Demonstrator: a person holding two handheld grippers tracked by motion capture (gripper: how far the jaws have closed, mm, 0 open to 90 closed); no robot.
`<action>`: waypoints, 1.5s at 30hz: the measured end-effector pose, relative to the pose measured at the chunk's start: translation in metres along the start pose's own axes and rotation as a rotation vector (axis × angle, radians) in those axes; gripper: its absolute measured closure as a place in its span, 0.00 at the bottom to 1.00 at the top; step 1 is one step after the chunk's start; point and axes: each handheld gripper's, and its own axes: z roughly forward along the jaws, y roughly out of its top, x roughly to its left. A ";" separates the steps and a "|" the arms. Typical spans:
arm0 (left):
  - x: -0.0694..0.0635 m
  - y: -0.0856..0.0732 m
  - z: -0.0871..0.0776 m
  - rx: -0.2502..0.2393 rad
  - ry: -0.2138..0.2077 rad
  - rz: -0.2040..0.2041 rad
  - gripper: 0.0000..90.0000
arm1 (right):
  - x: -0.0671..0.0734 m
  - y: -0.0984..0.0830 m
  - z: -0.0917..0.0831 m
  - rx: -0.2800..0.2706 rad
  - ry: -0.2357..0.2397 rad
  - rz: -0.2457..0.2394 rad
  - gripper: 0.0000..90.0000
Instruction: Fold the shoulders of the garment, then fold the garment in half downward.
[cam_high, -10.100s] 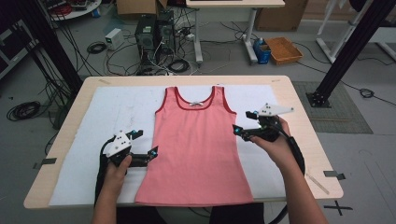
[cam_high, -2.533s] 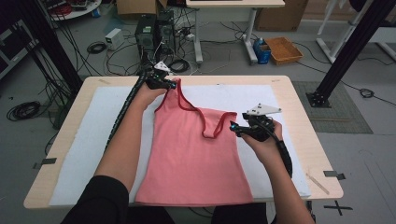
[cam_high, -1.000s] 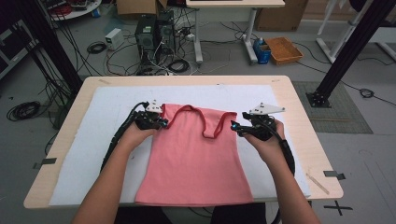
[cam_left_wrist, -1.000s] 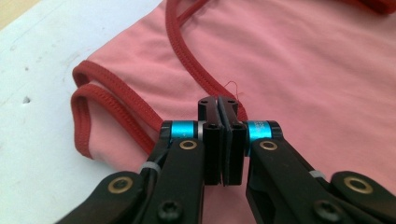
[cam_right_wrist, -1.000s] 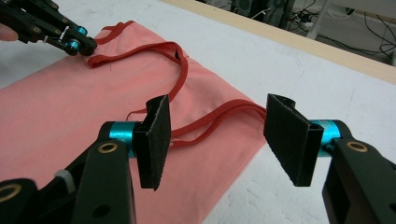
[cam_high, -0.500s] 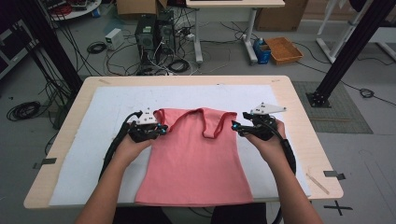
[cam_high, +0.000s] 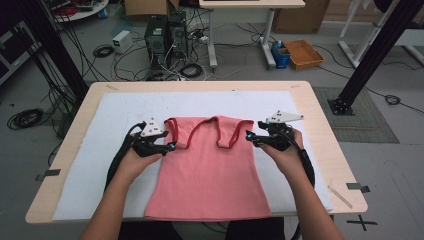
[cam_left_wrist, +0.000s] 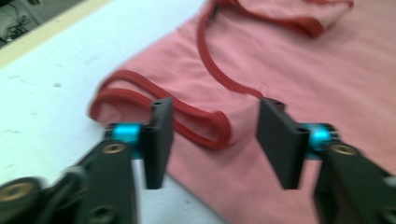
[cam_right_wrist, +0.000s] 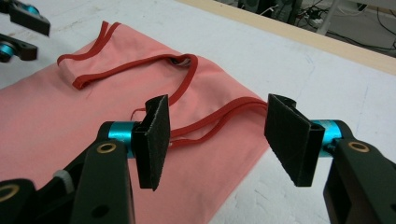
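Left tool (cam_high: 167, 146) stands open, jaws just parted, strap (cam_left_wrist: 205, 126) lying loose between; right tool (cam_high: 250, 136) open too. Pink tank top (cam_high: 210, 175) lies half-folded on the counter (cam_high: 320, 120). We fear the folded top springing back.

I see the tank top (cam_high: 210, 175) lying flat on the mat (cam_high: 105, 150) that covers the desk (cam_high: 200, 86), its hem toward my near edge, its top part folded down over the body. Left tool (cam_high: 170, 146) sits at the fold's left end, right tool (cam_high: 248, 138) at its right end, garment between them. Behind the desk, on the floor: computer tower (cam_high: 161, 35), cables (cam_high: 107, 50), a basket (cam_high: 302, 53) to the right.
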 end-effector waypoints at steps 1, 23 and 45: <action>0.002 0.001 -0.004 -0.017 0.009 -0.012 0.47 | -0.001 0.000 -0.001 -0.001 -0.002 0.005 0.45; 0.017 0.008 -0.044 -0.211 -0.096 -0.148 0.31 | -0.015 -0.004 -0.020 -0.043 0.000 0.054 0.36; 0.068 0.009 -0.014 -0.104 -0.058 -0.229 0.31 | -0.042 -0.004 0.001 -0.005 -0.027 0.118 0.36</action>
